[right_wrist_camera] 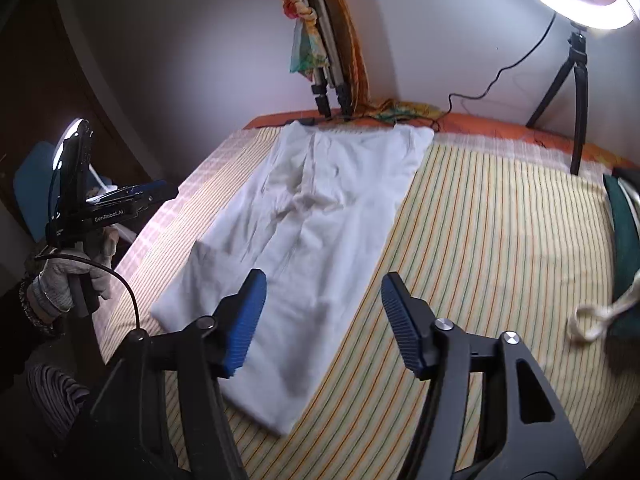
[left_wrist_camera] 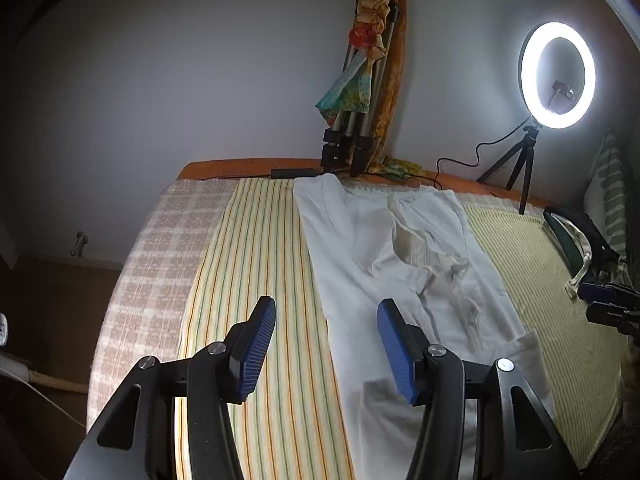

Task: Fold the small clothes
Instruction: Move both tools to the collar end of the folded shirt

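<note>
Left gripper (left_wrist_camera: 326,344) fingers stood apart, nothing between them, hovering above the striped sheet (left_wrist_camera: 256,280). Right gripper (right_wrist_camera: 324,320) fingers likewise apart and empty, over the near end of the white garment (right_wrist_camera: 312,240). Garment lay folded lengthwise into a long strip on the bed, running toward the wall. Beyond it: a folded tripod (left_wrist_camera: 352,120) leaning there, ring light (left_wrist_camera: 558,74) lit.

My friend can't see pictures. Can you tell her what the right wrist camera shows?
A white garment, folded into a long strip, lies flat on a striped bedcover. The right gripper hovers open above its near end, holding nothing. At the left edge, a gloved hand holds the left gripper.
</note>
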`<state>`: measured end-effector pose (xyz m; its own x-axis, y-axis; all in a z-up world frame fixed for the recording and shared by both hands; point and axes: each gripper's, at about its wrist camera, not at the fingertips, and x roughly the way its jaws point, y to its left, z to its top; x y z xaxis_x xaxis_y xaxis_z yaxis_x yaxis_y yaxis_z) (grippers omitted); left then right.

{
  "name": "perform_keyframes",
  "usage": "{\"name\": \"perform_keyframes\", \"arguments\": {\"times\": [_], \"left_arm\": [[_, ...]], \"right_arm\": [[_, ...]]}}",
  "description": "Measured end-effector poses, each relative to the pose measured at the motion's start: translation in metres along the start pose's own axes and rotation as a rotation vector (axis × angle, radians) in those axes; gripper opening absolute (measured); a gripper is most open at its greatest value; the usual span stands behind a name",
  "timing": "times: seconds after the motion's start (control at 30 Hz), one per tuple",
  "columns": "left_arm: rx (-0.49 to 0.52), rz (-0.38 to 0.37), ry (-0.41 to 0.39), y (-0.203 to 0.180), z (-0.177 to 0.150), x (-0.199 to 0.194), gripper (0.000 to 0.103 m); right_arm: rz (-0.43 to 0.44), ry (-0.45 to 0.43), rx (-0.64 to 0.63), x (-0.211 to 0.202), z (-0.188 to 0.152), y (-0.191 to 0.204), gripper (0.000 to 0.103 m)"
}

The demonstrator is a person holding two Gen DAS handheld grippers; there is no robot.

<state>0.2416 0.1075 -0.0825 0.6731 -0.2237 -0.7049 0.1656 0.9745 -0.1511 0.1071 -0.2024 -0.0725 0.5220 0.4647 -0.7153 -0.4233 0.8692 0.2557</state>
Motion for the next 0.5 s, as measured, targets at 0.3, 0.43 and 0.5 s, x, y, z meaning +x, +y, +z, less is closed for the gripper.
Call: {"name": "perform_keyframes", "arguments": {"times": [0.3,0.43,0.5], "left_arm": [[0.054,0.060,0.035,0.010,0.052,0.078,0.050],[0.063,0.074,0.052,0.013,0.068,0.113,0.050],[0.062,0.071,0.060,0.013,0.074,0.129,0.050]], "right_arm": [[0.027,0.034,0.110,0.058,0.060,-0.067,0.054],[-0.005,0.051,0.120,0.094,0.079,-0.090,0.040],[-0.019,0.053,0.123,0.110,0.088,-0.099,0.033]]}}
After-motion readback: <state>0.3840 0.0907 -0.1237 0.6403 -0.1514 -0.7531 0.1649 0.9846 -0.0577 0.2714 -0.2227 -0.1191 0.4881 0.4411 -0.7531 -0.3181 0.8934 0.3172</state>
